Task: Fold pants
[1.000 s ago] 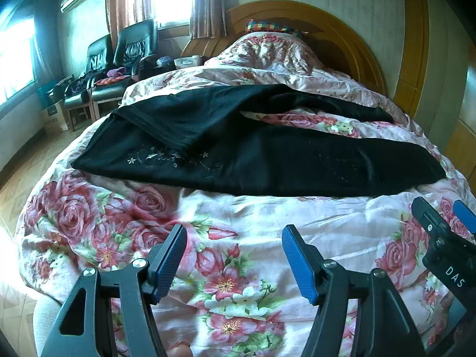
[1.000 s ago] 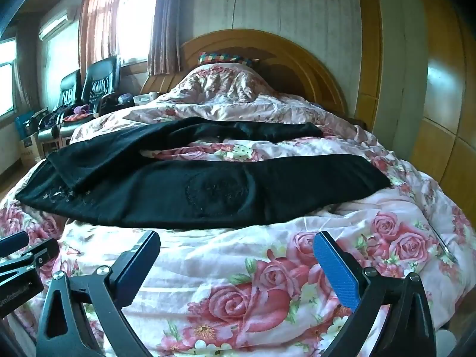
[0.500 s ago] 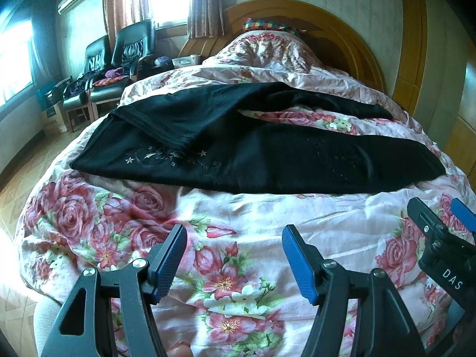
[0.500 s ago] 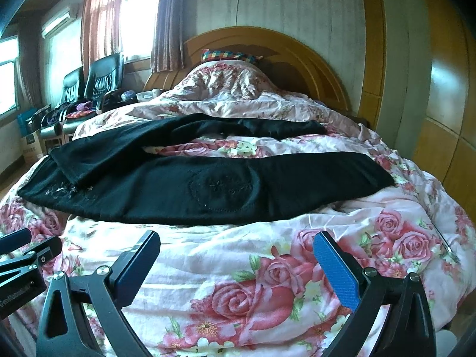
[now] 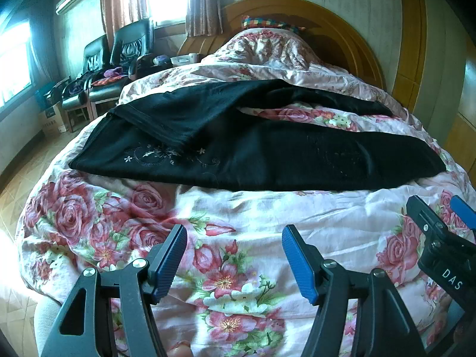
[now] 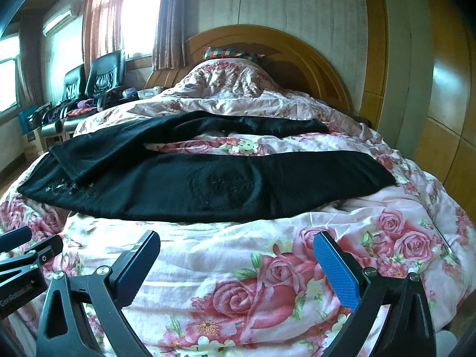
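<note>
Black pants [image 5: 267, 154] [image 6: 208, 184] with pale floral embroidery lie across a rose-patterned quilt [image 5: 253, 223] [image 6: 238, 253] on the bed. Their waist is at the left and the two legs spread toward the right, with a strip of quilt showing between them. My left gripper [image 5: 233, 255] hovers open over the quilt, short of the near pant leg, with nothing between its blue pads. My right gripper [image 6: 238, 263] is open too, just as empty, in front of the same leg. Each gripper's edge shows in the other's view.
A wooden headboard [image 5: 342, 29] and a checked pillow [image 5: 267, 25] stand at the far end. Black armchairs [image 5: 119, 56] with clutter sit by the windows on the left. Wooden wall panels [image 6: 446, 119] run along the right. The tiled floor [image 5: 26, 178] shows left of the bed.
</note>
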`<state>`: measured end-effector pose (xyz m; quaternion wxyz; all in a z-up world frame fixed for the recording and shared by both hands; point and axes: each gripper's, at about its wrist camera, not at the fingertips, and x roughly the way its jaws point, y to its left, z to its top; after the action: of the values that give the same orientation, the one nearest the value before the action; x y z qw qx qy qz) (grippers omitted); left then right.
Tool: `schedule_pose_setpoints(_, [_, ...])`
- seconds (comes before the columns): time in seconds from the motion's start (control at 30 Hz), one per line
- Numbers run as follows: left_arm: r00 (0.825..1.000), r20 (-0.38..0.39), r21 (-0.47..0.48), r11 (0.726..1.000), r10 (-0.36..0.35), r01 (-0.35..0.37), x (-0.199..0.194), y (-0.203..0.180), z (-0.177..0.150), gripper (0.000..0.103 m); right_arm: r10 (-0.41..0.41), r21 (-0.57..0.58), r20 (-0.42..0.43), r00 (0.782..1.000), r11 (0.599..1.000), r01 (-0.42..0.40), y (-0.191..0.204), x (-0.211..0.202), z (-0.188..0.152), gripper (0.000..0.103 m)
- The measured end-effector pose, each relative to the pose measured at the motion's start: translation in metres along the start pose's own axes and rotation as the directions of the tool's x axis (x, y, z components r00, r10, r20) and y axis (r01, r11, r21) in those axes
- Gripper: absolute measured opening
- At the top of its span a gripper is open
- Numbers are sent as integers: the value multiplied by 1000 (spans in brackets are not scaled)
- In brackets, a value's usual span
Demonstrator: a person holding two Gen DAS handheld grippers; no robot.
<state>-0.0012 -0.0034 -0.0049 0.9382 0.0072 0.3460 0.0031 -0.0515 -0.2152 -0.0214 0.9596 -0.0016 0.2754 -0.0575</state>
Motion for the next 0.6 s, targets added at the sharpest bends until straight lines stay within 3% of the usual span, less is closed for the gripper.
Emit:
schedule_pose_setpoints(0.13, [1000, -16, -2, 1000, -6, 6, 2, 1, -1, 67, -7, -5, 12, 1000, 1000, 7, 0, -1, 1, 103])
schedule_pose_setpoints(0.27, [1000, 21, 24, 1000, 11, -11, 2, 1, 1, 67, -9, -2, 20, 1000, 1000, 9, -4, -1, 3, 103])
schedule_pose_setpoints(0.33, [1000, 7, 33, 999, -6, 5, 5, 4, 2, 67, -3, -13, 32, 999, 1000, 3, -6, 0, 5, 103])
schedule_pose_setpoints(0.37, [999, 6, 32, 998, -50, 50, 8, 6, 3, 67, 2, -30, 50, 999, 1000, -1, -7, 0, 7, 103])
schedule_pose_setpoints(0.4, [992, -14, 11, 992, -124, 124, 12, 8, 4, 67, 7, -50, 69, 998, 999, -3, -7, 0, 9, 103])
schedule_pose_setpoints(0.43, [970, -60, -25, 972, -234, 233, 21, 14, 4, 67, 28, -79, 93, 995, 997, -20, -10, 1, 12, 103])
schedule_pose_setpoints(0.5, [924, -115, -124, 928, -366, 352, 37, 24, 1, 68, 58, -100, 85, 995, 994, -50, -15, 6, 15, 103])
schedule_pose_setpoints(0.53, [902, -122, -195, 902, -413, 386, 47, 28, -1, 68, 68, -87, 57, 996, 994, -63, -21, 11, 17, 103])
schedule_pose_setpoints(0.6, [895, -167, -229, 899, -414, 373, 59, 32, -6, 68, 100, -36, -28, 995, 994, -101, -35, 25, 19, 103])
